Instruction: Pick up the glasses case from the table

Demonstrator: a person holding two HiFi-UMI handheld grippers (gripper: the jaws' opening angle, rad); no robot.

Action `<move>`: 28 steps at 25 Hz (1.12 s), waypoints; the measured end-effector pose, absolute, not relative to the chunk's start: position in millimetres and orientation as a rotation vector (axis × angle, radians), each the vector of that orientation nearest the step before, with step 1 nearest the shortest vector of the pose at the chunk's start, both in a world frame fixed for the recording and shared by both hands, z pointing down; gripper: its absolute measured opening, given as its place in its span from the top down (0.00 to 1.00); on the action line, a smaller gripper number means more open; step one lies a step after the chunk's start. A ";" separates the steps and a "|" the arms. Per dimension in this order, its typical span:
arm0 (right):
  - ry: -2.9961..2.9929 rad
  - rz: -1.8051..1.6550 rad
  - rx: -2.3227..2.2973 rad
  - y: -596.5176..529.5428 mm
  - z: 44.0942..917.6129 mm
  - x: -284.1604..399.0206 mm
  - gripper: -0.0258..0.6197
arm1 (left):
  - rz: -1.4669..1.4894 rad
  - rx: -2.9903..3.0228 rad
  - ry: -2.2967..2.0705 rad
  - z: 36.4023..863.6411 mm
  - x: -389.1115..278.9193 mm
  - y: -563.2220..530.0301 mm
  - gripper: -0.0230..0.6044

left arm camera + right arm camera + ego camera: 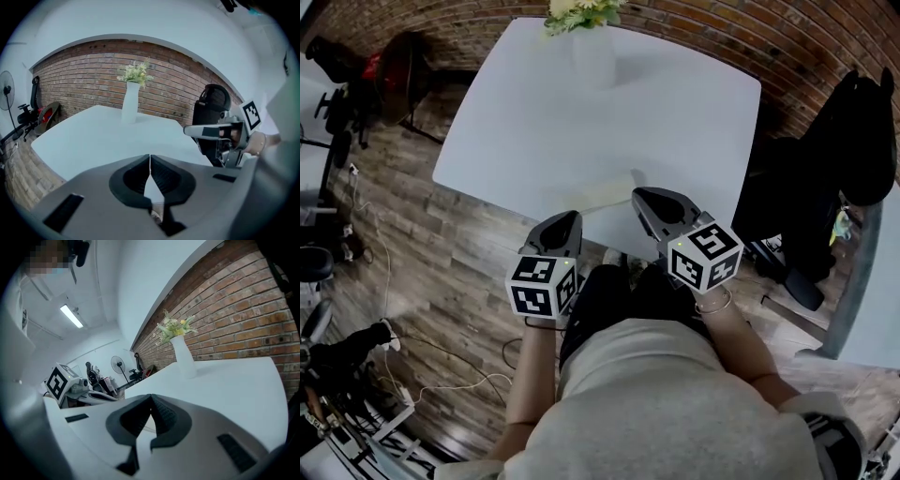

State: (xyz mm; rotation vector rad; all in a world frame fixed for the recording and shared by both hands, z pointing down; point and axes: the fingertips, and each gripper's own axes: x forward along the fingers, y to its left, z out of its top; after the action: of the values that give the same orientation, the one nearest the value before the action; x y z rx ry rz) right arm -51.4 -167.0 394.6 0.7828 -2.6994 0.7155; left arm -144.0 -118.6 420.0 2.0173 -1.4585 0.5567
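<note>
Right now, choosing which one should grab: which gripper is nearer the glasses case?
Right, narrowly. The right gripper is over the table at the right end of the glasses case; the left gripper is at the table's near edge, just short of its left end.

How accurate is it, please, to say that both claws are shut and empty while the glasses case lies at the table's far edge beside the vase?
No: the head view shows the glasses case at the table's near edge, close by the left claw and right claw, not beside the vase. Both claws are shut and empty.
</note>
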 end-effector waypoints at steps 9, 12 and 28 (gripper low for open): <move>-2.641 0.771 0.815 -165.2 408.9 -54.9 0.96 | 0.767 2.122 -1.295 444.9 -139.4 -131.7 0.95; -2.632 0.787 0.833 -166.4 414.1 -55.0 0.96 | 0.839 2.164 -1.286 449.6 -145.5 -138.7 0.95; -2.557 0.911 0.880 -169.0 453.0 -46.5 0.96 | 1.185 2.356 -1.004 499.4 -137.6 -157.3 0.55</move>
State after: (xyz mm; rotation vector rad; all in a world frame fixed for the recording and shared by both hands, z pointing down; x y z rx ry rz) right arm -46.5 -169.0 453.0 0.8802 -2.5572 0.9113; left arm -137.6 -157.3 499.4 2.3559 -1.0042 1.1853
